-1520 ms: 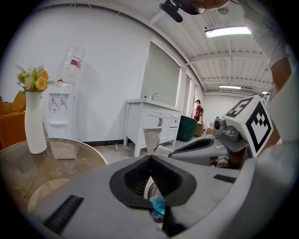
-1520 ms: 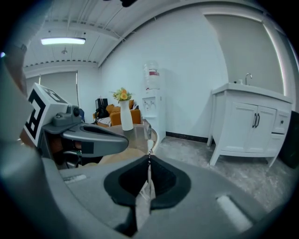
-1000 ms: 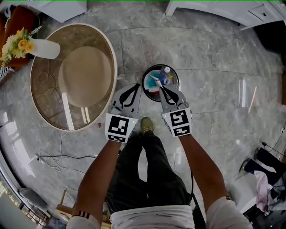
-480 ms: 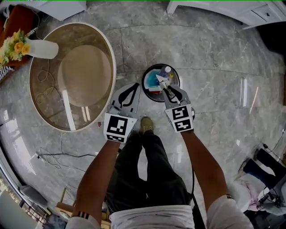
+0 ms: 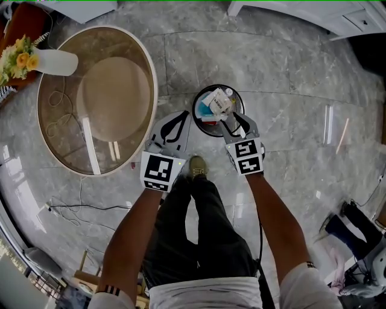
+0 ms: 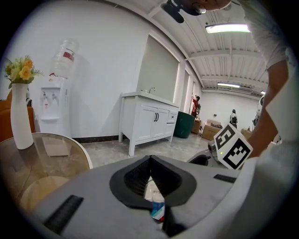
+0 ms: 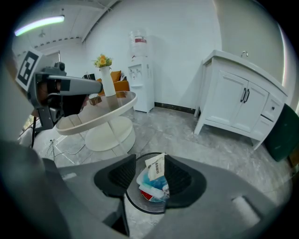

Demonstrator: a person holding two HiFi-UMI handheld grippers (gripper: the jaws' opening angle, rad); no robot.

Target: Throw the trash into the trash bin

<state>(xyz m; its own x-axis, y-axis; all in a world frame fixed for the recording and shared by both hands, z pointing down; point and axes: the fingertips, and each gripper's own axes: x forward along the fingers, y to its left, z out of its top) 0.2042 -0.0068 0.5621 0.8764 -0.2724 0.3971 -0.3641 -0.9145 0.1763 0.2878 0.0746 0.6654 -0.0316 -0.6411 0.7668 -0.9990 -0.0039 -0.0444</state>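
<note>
A black mesh trash bin stands on the floor with blue, red and white rubbish heaped inside. My right gripper hangs over its near rim, jaws opening. In the right gripper view a white printed packet sits between the spread jaws without the pads pressing it, on top of the heap in the bin. The packet lies just past the fingertips. My left gripper waits left of the bin, tips together. A white wrapper with a blue and red end hangs in the gap behind the tips.
A round glass table stands left of the bin, with a white vase of flowers on its far edge. White cabinets line the back. Cables trail on the marble floor at the left. The person's shoe is between the grippers.
The right gripper has sunk toward the bin and its jaws have spread. The white packet has left the jaws and now rests on the heap. The left gripper has stayed put.
</note>
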